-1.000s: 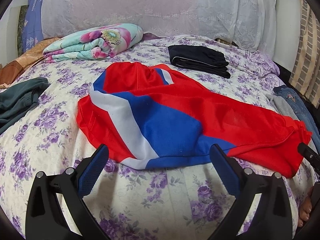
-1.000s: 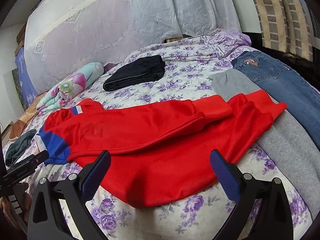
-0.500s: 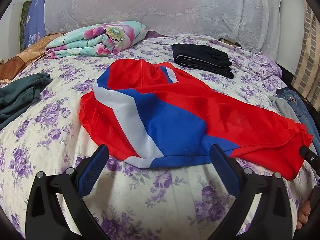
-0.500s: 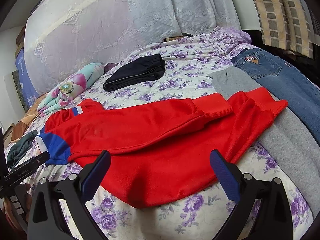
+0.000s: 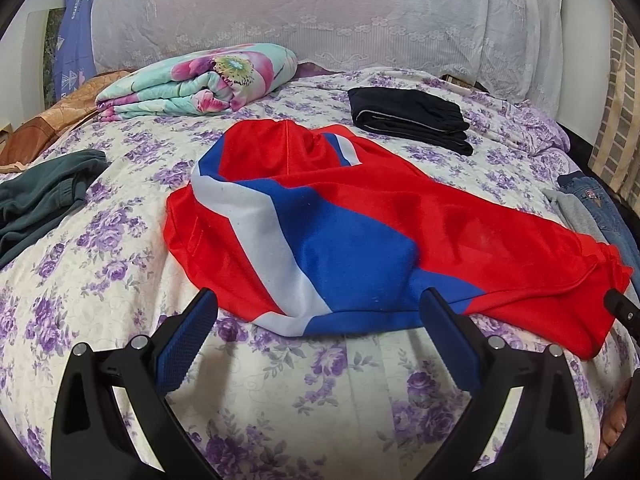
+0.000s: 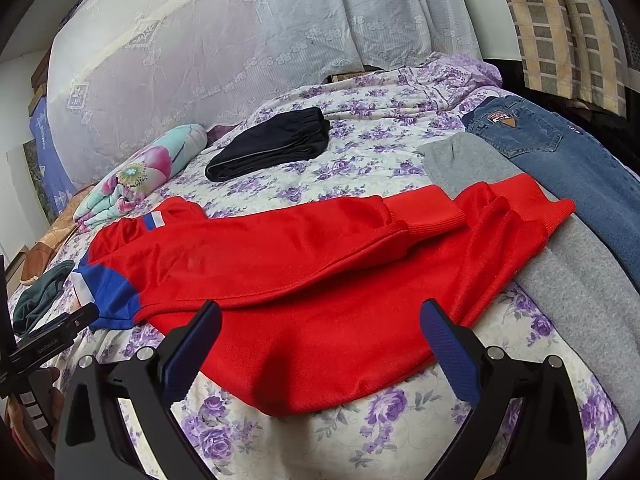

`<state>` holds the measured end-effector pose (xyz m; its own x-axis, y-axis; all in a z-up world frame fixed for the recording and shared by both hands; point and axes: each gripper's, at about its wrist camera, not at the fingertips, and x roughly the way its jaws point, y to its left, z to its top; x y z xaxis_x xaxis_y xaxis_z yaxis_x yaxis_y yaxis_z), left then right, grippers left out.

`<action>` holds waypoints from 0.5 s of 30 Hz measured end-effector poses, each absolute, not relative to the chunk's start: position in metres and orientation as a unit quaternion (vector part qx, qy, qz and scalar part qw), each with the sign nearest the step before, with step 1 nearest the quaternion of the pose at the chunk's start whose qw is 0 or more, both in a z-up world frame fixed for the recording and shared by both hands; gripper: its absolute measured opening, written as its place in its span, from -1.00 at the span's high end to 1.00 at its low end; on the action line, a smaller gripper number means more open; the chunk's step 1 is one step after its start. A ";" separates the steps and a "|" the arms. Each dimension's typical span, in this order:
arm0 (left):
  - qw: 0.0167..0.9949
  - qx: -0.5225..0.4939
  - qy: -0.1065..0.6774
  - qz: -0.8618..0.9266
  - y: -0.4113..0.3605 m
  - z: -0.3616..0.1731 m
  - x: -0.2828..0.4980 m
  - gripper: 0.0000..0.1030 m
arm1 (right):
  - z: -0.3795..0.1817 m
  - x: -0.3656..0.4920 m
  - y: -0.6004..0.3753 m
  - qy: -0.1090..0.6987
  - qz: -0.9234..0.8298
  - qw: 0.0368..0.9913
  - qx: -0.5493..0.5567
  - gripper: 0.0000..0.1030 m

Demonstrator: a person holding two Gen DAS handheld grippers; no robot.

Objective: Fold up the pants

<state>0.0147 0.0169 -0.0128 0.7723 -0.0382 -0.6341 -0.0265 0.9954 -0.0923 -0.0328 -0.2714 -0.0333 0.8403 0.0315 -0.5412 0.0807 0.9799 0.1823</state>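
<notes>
While both sets of jaws stand spread wide with nothing between them, the left gripper (image 5: 318,334) hovers just short of the near waist edge of the red pants (image 5: 460,232), a little farther back and higher than a second ago, so that more of the bedsheet (image 5: 280,392) shows beneath its blue pads (image 5: 186,340). The right gripper (image 6: 320,336) hangs released over the near edge of the pant legs, its view almost unchanged since the earlier frame; only the denim at far right sits slightly more in view.

The red pants (image 6: 280,280) lie flat across the middle of the bed, waist with the blue and white panel (image 5: 320,248) toward the left gripper, cuffs (image 6: 440,208) toward the right side, one leg laid over the other. The cuffs overlap a grey garment (image 6: 580,280), which lies just beside blue jeans (image 6: 560,156) at the bed's right edge.

Bare floral sheet runs between the pants' near hem and the bed's front edge, and a broad open strip lies behind the pants up to the folded dark pants (image 5: 408,120). Left of the waist the sheet is open as far as a dark green garment (image 5: 36,204) at the bed's left edge. A folded floral blanket (image 5: 200,80) sits at the back left, against the lace-covered headboard (image 5: 320,12).
</notes>
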 end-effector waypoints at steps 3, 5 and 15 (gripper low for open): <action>0.940 -0.043 0.339 0.002 0.015 -0.013 0.015 -0.91 | -0.033 -0.032 -0.272 0.283 -0.013 0.954 0.100 -0.93; 0.940 -0.038 0.338 0.005 0.013 -0.012 0.015 -0.91 | -0.034 -0.032 -0.272 0.284 -0.014 0.954 0.099 -0.93; 0.942 -0.025 0.336 0.010 0.010 -0.011 0.014 -0.91 | -0.033 -0.035 -0.270 0.280 -0.024 0.955 0.094 -0.93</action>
